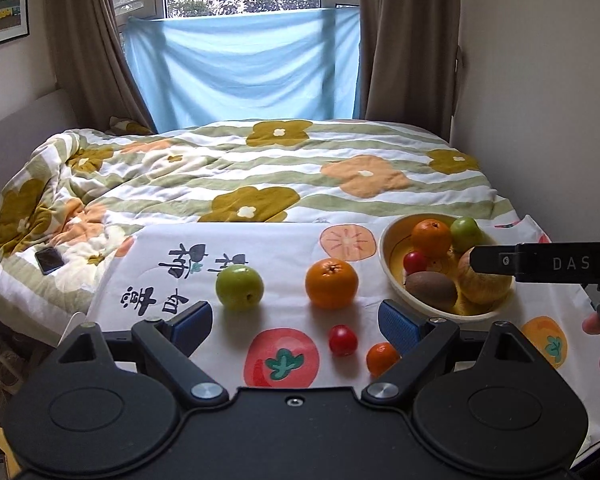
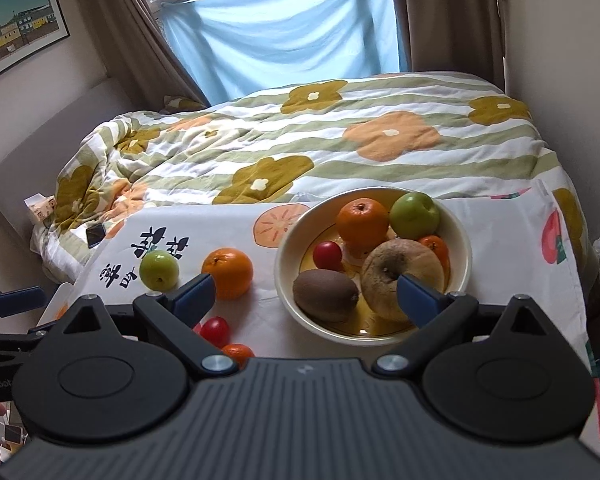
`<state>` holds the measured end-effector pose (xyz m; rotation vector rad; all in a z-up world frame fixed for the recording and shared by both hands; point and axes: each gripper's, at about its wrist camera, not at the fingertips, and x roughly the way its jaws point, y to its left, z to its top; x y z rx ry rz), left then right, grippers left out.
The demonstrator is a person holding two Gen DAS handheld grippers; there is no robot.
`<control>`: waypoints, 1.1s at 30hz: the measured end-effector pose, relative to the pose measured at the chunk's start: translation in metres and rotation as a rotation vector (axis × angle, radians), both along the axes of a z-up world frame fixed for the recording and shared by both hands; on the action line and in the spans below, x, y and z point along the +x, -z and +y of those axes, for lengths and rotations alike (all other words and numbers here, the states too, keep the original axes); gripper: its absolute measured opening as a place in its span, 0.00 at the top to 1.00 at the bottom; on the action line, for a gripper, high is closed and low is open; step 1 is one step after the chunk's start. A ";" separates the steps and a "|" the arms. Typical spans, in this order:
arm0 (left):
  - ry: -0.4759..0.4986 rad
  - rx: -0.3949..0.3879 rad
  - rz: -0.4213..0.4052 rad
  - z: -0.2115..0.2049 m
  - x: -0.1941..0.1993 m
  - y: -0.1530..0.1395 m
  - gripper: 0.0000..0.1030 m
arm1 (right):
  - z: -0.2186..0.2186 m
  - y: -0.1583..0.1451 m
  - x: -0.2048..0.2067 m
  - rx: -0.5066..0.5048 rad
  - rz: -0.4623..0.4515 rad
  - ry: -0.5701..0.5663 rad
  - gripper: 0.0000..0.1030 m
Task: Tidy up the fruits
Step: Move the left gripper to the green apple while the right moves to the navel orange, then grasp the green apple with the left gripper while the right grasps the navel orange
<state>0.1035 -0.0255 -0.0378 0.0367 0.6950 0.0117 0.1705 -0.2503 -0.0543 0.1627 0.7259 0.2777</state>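
Note:
A cream bowl (image 1: 388,258) (image 2: 464,248) at the right of the table holds an orange, a green apple, a red tomato, a kiwi, a large tan apple (image 2: 400,268) and a small tangerine. On the cloth lie a green apple (image 1: 239,287) (image 2: 159,269), an orange (image 1: 331,283) (image 2: 228,268), a red tomato (image 1: 343,340) (image 2: 215,330) and a small tangerine (image 1: 382,358) (image 2: 238,354). My left gripper (image 1: 296,322) is open and empty, just short of the loose fruit. My right gripper (image 2: 304,298) is open and empty above the bowl's near side, its right finger in front of the tan apple.
The table wears a white fruit-print cloth (image 1: 284,248) and stands against a bed with a flowered quilt (image 1: 260,168). A phone (image 1: 49,260) lies on the quilt at the left. Wall at the right, window and curtains behind.

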 end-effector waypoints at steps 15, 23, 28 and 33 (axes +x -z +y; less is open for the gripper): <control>0.084 0.013 0.023 0.078 0.047 0.020 0.10 | 0.085 0.014 0.020 -0.017 0.039 0.053 0.00; 0.261 0.035 0.055 0.096 0.093 0.051 0.10 | 0.121 0.041 0.043 -0.019 0.078 0.137 0.00; 0.370 0.023 0.107 0.102 0.127 0.077 0.10 | 0.130 0.062 0.056 0.012 0.123 0.195 0.00; 0.444 0.021 0.141 0.103 0.148 0.096 0.13 | 0.133 0.076 0.067 0.022 0.142 0.251 0.00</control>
